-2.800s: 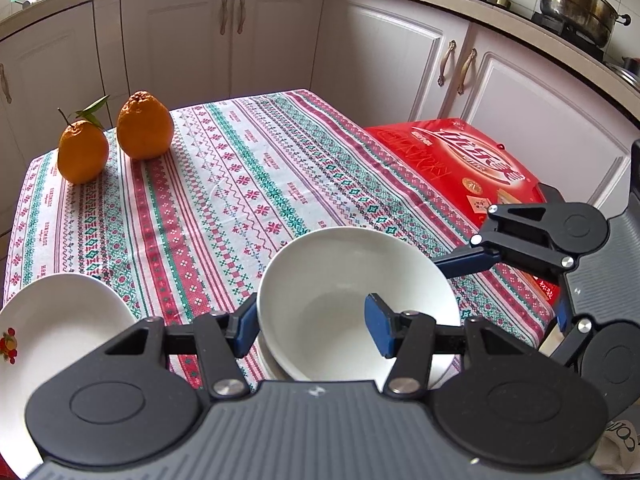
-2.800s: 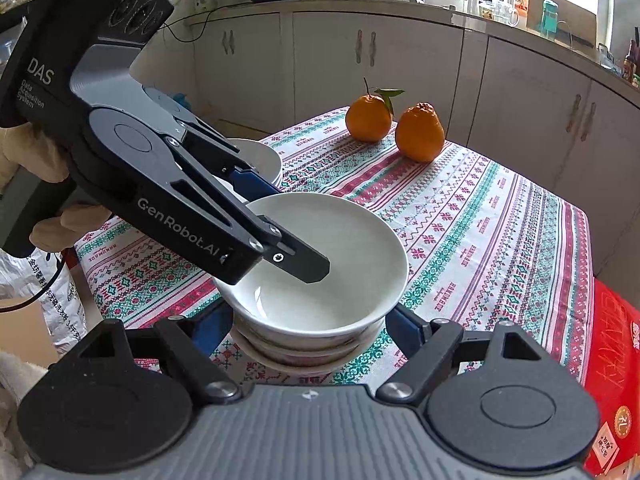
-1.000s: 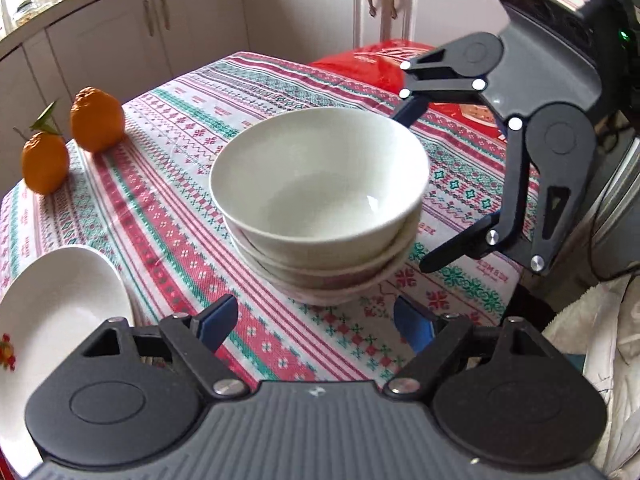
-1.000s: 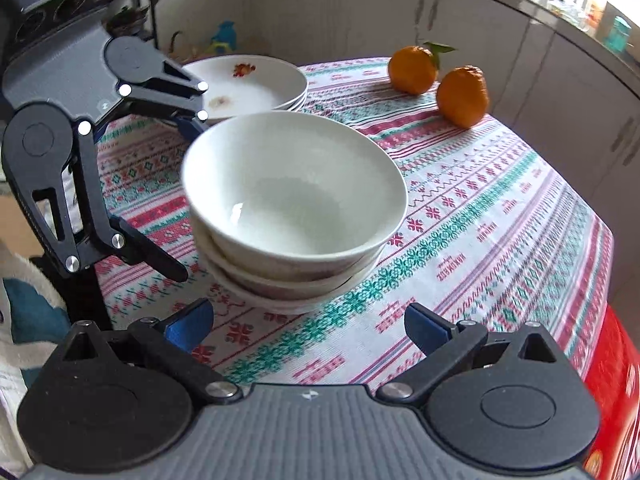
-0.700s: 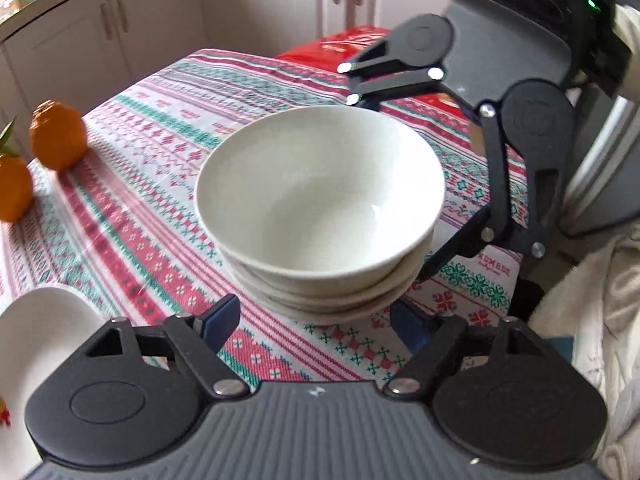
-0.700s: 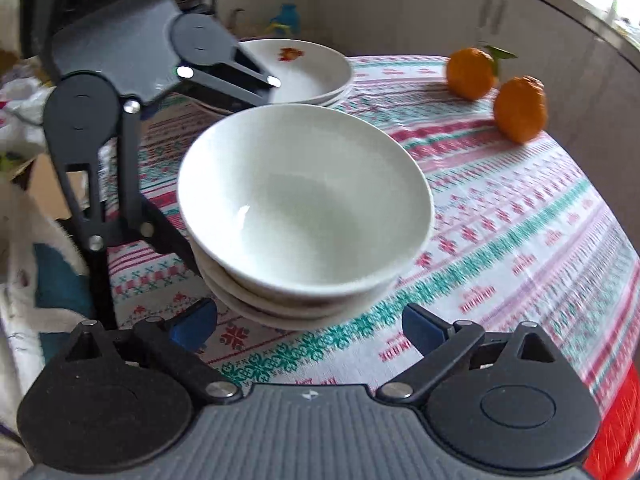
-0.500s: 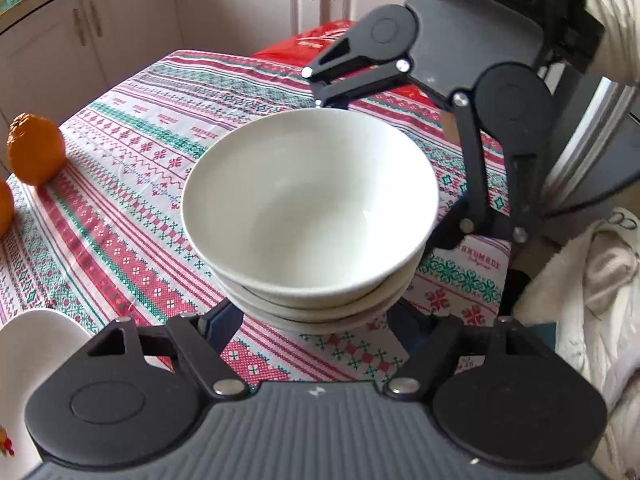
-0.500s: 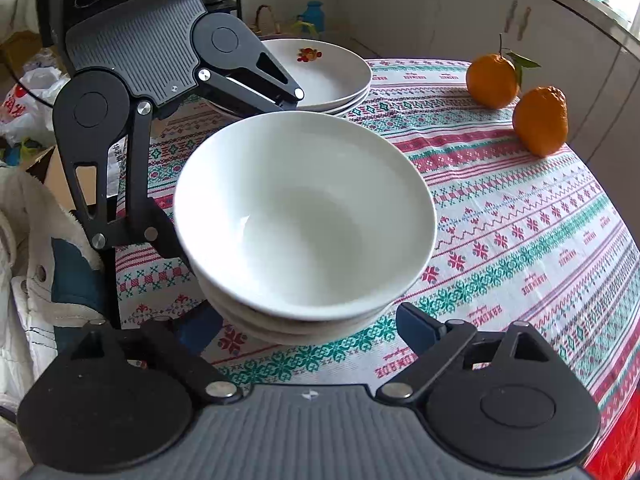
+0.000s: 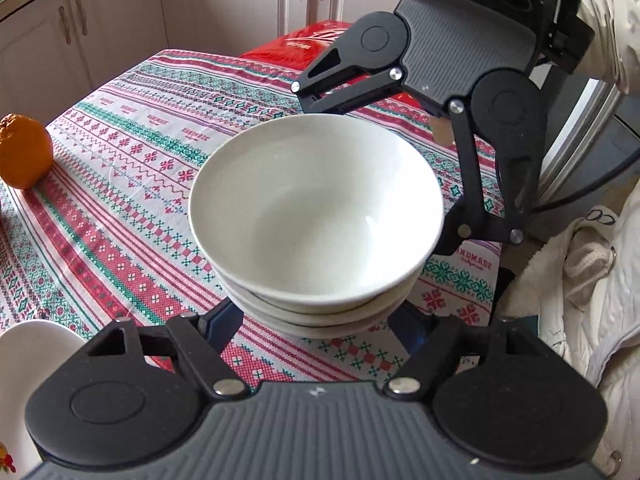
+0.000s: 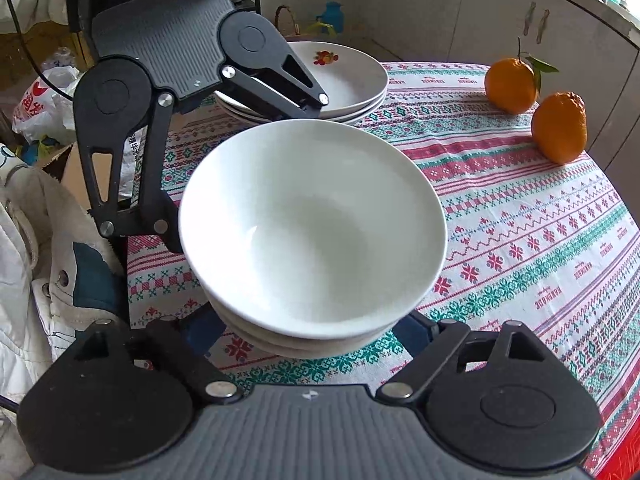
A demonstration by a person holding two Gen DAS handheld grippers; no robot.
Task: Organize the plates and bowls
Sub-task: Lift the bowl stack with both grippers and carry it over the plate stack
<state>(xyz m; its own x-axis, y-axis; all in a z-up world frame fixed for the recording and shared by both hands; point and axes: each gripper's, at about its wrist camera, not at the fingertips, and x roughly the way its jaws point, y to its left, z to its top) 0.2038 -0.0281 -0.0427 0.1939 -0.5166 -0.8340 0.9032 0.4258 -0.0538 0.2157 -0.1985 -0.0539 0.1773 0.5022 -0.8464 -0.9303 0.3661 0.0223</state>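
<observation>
Three white bowls (image 9: 316,216) stand nested on the tabletop (image 9: 132,184) between the wide-open, empty left tool (image 9: 316,320) and right tool (image 10: 308,326), so next both probably must close under the stack.

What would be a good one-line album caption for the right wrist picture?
Two open hand-held grippers flank a stack of white bowls on a patterned tablecloth, plates and oranges behind.

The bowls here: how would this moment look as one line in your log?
bowl stack on tablecloth | left gripper open, straddling stack | right gripper open, opposite side | plates stacked behind
</observation>
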